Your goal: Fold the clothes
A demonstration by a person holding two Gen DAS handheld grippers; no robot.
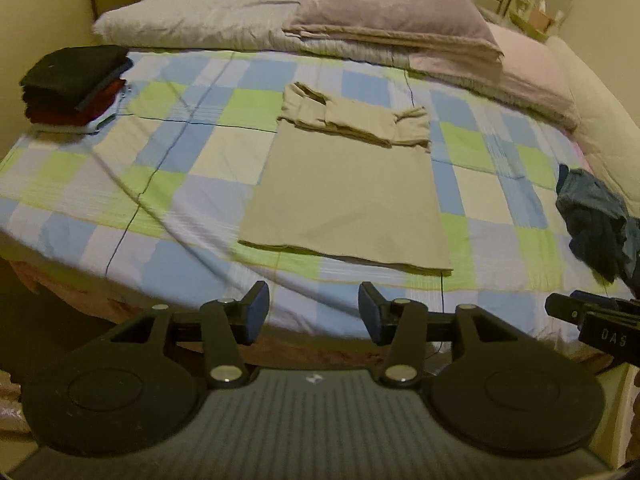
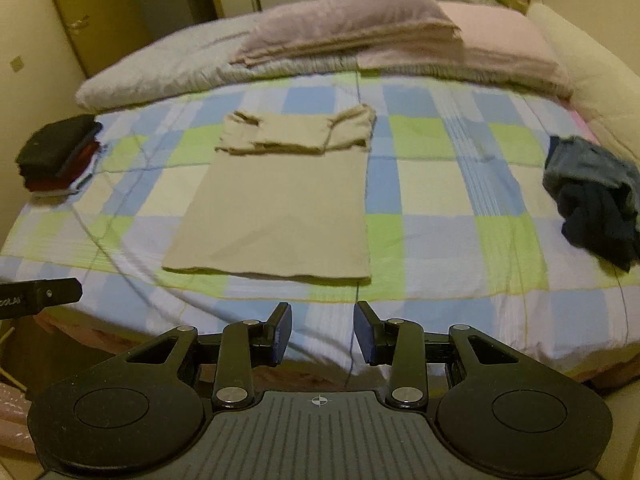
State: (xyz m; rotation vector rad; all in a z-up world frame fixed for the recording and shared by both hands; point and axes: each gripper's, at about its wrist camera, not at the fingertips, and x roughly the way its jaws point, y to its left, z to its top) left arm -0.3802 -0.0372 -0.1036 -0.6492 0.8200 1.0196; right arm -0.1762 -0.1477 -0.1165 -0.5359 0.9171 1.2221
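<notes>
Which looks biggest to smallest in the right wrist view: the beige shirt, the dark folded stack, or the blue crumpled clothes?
1. beige shirt, clearly the largest.
2. blue crumpled clothes.
3. dark folded stack.
The last two look close, and fisheye stretching at the edges makes their order unsure.

- Dim, warm yellowish indoor light in both views; its source is out of frame.
- Shadows are soft and faint, and nothing shows glare.
- Strong fisheye bending: the bed (image 1: 192,184) curves downward at the left and right edges, and the corners go black.
- Slight softness and smear throughout, worst along the lower edge of the bed (image 2: 440,312) and on the walls at the top.
</notes>
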